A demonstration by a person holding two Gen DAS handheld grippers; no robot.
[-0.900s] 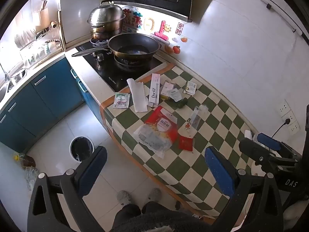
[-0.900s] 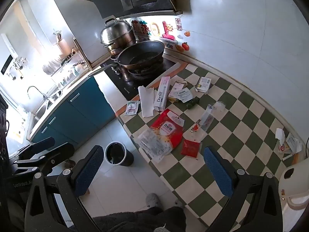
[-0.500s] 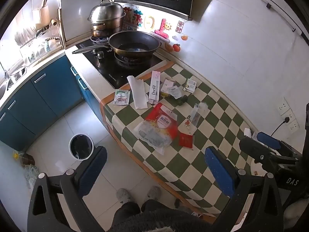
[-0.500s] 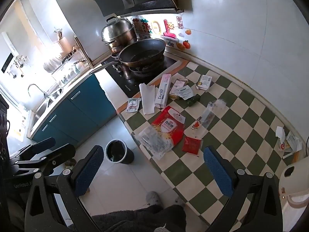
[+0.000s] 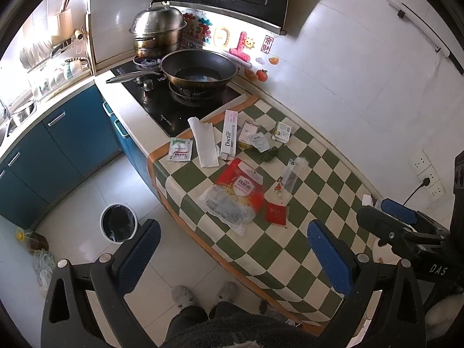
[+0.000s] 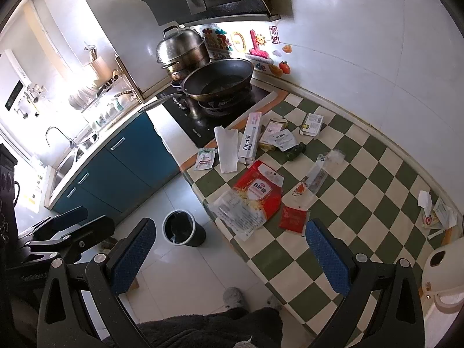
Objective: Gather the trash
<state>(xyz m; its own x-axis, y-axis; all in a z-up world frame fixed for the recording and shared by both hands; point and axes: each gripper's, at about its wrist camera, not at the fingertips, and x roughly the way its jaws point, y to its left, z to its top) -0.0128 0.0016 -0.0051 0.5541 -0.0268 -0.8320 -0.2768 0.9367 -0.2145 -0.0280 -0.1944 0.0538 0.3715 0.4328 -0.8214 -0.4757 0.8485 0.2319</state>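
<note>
Collecting is not looking started: both the left gripper [image 5: 233, 250] and right gripper [image 6: 230, 250] are hanging spread apart and empty above the floor, while wrappers [image 6: 258, 195] are lying scattered on the checked counter [image 6: 362, 203], right of the bin [image 6: 182, 227].

A green-and-cream chequered tablecloth with an orange border [image 5: 304, 226] covered the counter. On it lay a red-and-clear plastic food bag [image 5: 236, 192], a small red sachet [image 5: 276, 213], a white paper towel [image 5: 204, 142] and a white-and-pink toothpaste box [image 5: 229, 134]. The cabinets on the left [image 6: 136, 156] were blue; the round bin [image 6: 182, 227] on the floor was black.
</note>
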